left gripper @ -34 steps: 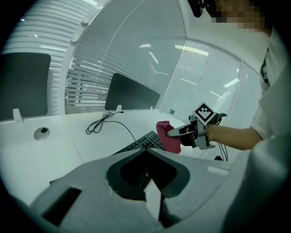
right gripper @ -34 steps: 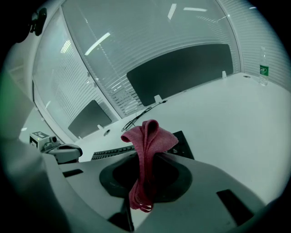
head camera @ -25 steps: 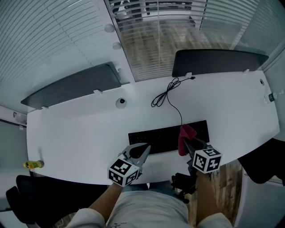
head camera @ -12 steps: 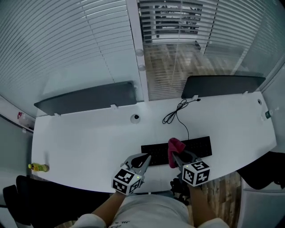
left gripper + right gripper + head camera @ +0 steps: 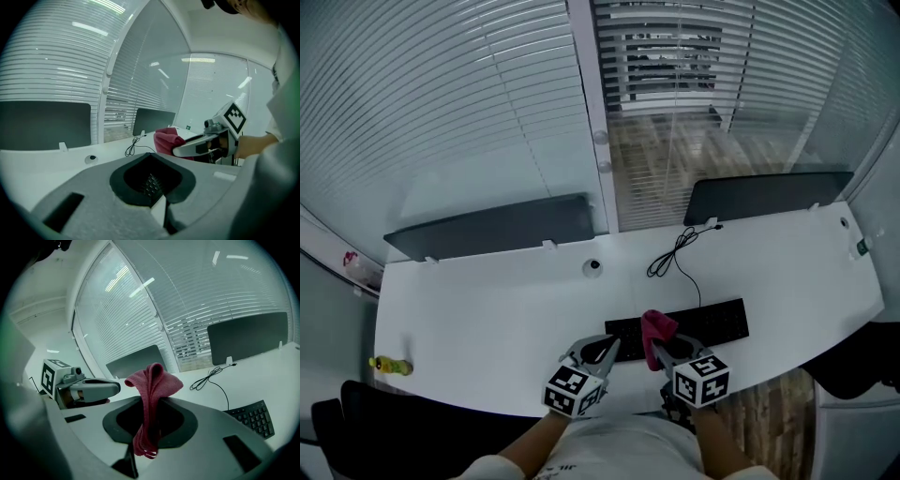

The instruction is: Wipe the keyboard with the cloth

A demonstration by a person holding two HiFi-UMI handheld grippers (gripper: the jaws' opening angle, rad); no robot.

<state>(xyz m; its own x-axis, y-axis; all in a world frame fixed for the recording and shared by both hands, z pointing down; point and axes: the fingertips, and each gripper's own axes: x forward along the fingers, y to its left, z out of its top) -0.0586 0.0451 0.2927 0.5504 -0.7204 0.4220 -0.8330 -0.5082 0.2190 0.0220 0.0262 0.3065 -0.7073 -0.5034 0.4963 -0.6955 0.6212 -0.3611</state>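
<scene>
Sticking out of the right gripper (image 5: 659, 349), the red cloth (image 5: 656, 324) is pinched tight in its closed jaws, over the left part of the black keyboard (image 5: 712, 322). The left gripper (image 5: 602, 349) is just beside it, jaws together, holding nothing. The yellow bottle (image 5: 391, 366) has a label too small to read.

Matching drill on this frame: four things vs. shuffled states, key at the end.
1 cloth
2 keyboard
3 left gripper
4 cable

A shut, holding nothing
B looped on the desk behind the keyboard
C pinched in the right gripper
D flat on the desk, keys up

Pairs: 1-C, 2-D, 3-A, 4-B
</scene>
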